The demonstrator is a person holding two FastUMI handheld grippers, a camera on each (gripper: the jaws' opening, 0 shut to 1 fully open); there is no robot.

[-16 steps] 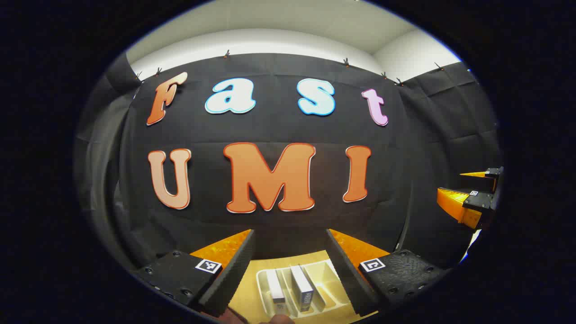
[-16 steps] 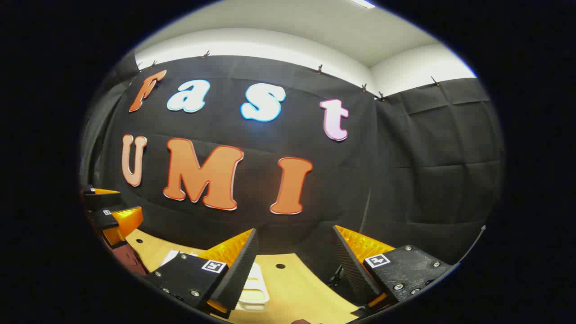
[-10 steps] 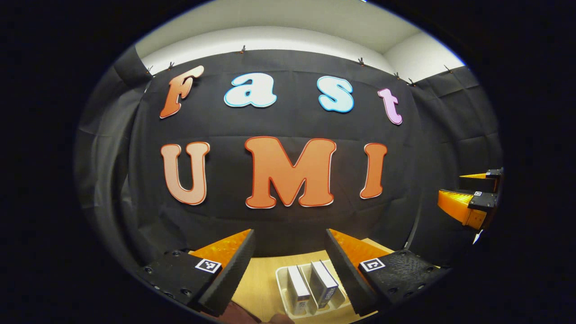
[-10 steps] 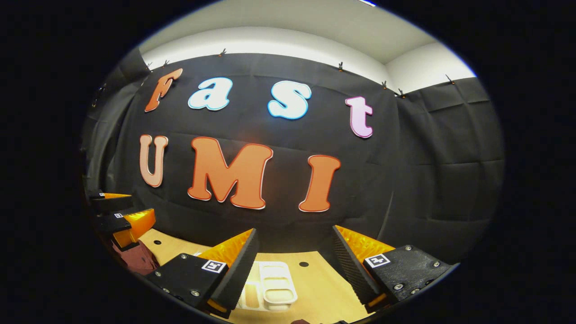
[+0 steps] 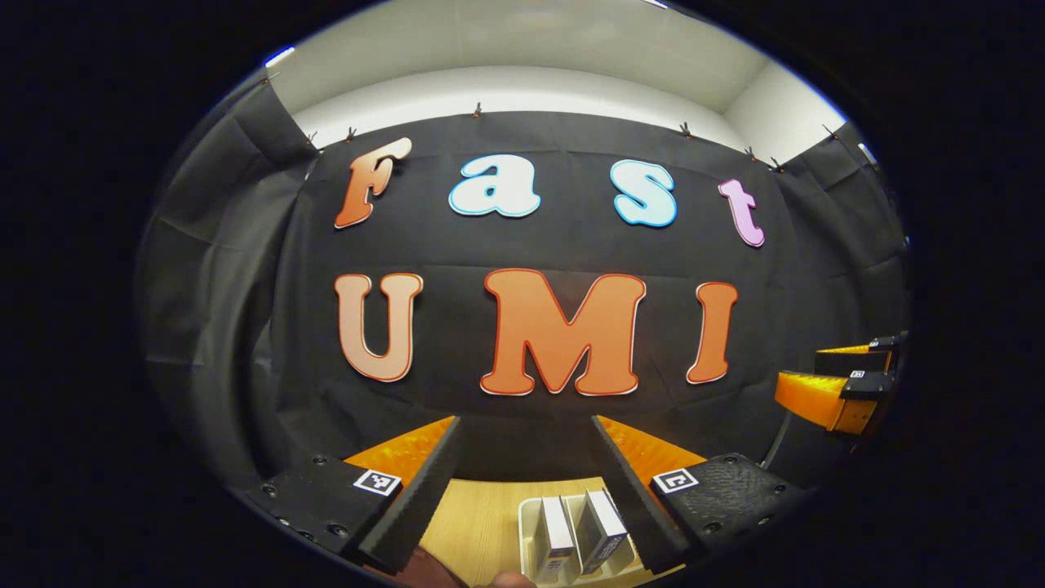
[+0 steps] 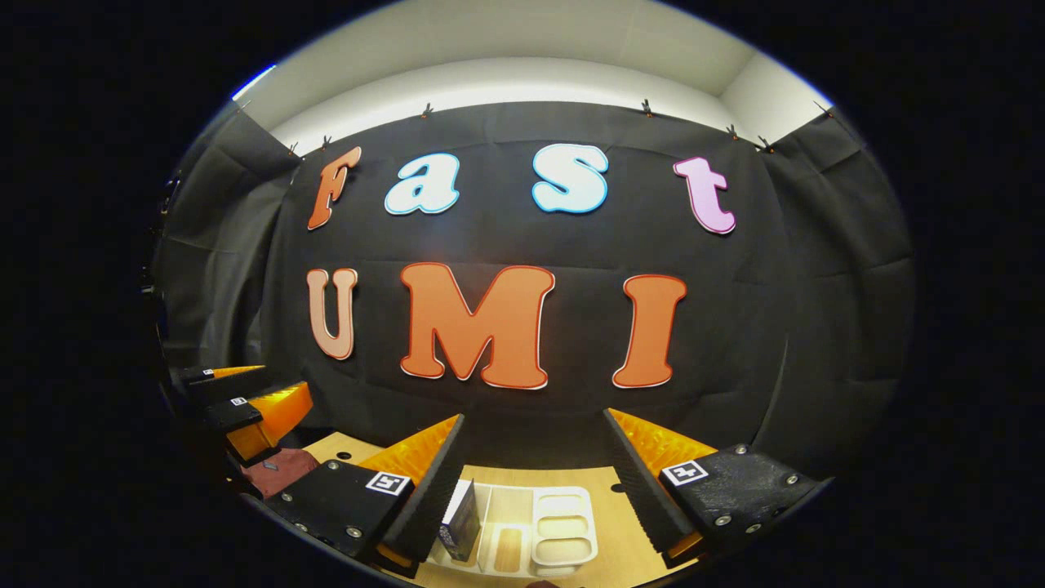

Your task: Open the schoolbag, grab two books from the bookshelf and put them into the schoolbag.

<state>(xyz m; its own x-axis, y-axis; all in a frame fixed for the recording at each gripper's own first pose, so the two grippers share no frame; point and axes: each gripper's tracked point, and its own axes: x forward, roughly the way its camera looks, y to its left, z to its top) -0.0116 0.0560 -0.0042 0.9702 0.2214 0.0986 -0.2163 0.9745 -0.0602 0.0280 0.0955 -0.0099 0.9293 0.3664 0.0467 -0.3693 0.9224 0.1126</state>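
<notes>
In the left gripper view we see our left tool [image 5: 522, 482] held above the wooden worktop [image 5: 478, 514], its two fingers spread wide apart with nothing between them. Below the gap stands a white bookshelf [image 5: 529, 523], a small slotted rack, cut off at the bottom edge. Two books [image 5: 557, 535] stand upright in it, side by side, spines toward us; their lower ends run out of sight, and the right finger hides the rack's right side. At the right edge the right tool [image 5: 833, 384] hangs in the air, well apart from ours, its fingers parted; the hand that holds it is out of sight.

In the right gripper view the right tool [image 6: 535, 482] likewise has its fingers wide apart and empty. Between them on the worktop [image 6: 604, 490] sits the white bookshelf [image 6: 563, 531], with one dark book [image 6: 461, 523] standing at its left end, partly behind the left finger. At the left edge we see the left tool [image 6: 245, 392], and just under it a dark red patch [image 6: 277, 472] that may be the schoolbag; too little of it shows for us to tell
</notes>
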